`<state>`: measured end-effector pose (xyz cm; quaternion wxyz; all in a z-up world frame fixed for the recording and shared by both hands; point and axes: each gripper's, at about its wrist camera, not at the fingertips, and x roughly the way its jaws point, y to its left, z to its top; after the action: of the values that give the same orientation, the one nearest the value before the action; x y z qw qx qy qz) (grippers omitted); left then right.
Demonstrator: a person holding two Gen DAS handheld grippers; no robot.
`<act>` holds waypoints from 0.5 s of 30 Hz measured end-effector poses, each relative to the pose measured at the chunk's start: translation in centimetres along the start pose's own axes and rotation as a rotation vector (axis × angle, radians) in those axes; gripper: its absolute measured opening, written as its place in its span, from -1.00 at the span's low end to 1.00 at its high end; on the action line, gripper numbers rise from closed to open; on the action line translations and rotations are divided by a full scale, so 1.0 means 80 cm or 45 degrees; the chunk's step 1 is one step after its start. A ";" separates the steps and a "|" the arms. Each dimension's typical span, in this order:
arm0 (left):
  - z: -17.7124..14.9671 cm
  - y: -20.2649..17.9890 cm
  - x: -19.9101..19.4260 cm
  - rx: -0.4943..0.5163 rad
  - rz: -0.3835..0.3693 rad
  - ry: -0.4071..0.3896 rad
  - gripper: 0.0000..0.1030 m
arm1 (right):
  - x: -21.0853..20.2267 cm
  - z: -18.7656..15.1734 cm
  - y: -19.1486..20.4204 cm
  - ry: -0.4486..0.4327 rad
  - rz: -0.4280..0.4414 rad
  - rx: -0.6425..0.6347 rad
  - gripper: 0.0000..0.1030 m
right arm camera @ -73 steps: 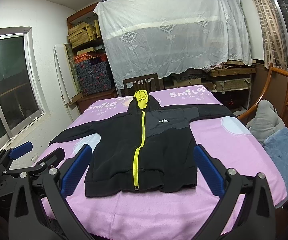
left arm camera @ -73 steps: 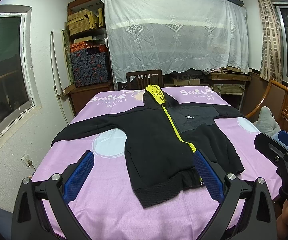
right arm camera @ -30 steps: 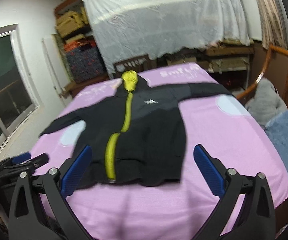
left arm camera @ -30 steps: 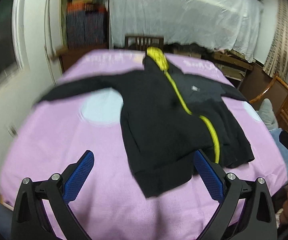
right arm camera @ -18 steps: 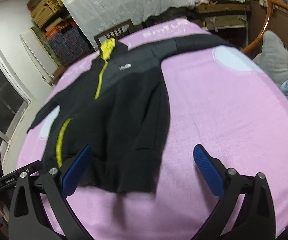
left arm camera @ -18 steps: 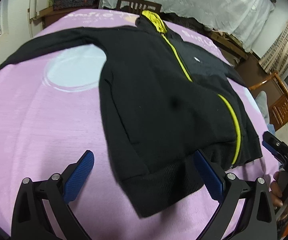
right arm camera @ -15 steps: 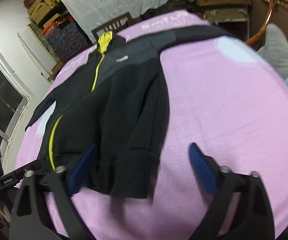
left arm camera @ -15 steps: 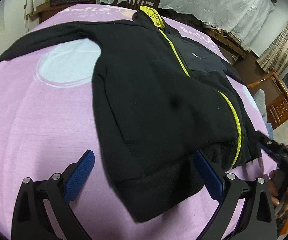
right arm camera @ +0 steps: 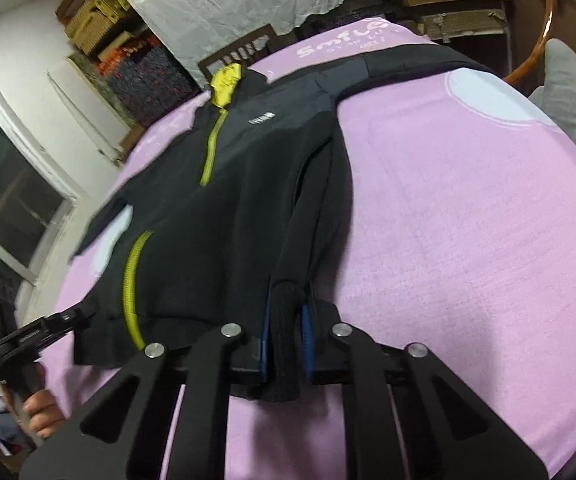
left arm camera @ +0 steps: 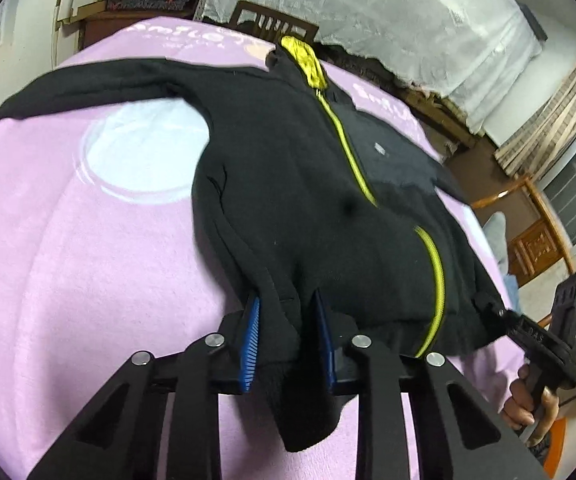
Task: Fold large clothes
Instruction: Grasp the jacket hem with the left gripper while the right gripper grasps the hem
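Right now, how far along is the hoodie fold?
Done: the black hoodie lies spread, front up, on the pink cloth, sleeves out. In hand: the left gripper and right gripper have just been closing and now each pinch a bottom corner of the hem. Left: every fold; none shows yet, and both sleeves still lie out to the sides.

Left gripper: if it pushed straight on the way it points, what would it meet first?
The left gripper is already shut on the black jacket's hem, so it would just drive into more jacket body, probably bunching it over the pink cover.
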<state>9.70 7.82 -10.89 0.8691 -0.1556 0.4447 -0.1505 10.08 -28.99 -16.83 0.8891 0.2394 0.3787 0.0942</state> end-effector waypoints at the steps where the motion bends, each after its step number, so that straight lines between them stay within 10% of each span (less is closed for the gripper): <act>1: 0.003 0.002 -0.009 -0.001 -0.001 -0.018 -0.58 | -0.007 0.000 0.002 -0.002 0.016 -0.003 -0.79; 3: 0.002 0.005 -0.027 -0.004 0.021 -0.044 -0.90 | -0.023 -0.004 0.007 -0.004 0.038 -0.024 -0.79; 15: -0.016 0.039 -0.014 0.000 0.119 0.086 -0.91 | -0.023 -0.054 -0.016 0.129 0.040 0.045 -0.84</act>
<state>8.39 10.89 -12.04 0.8597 -0.1296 0.4806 -0.1148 5.68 -29.20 -18.90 0.8627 0.2559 0.4211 0.1134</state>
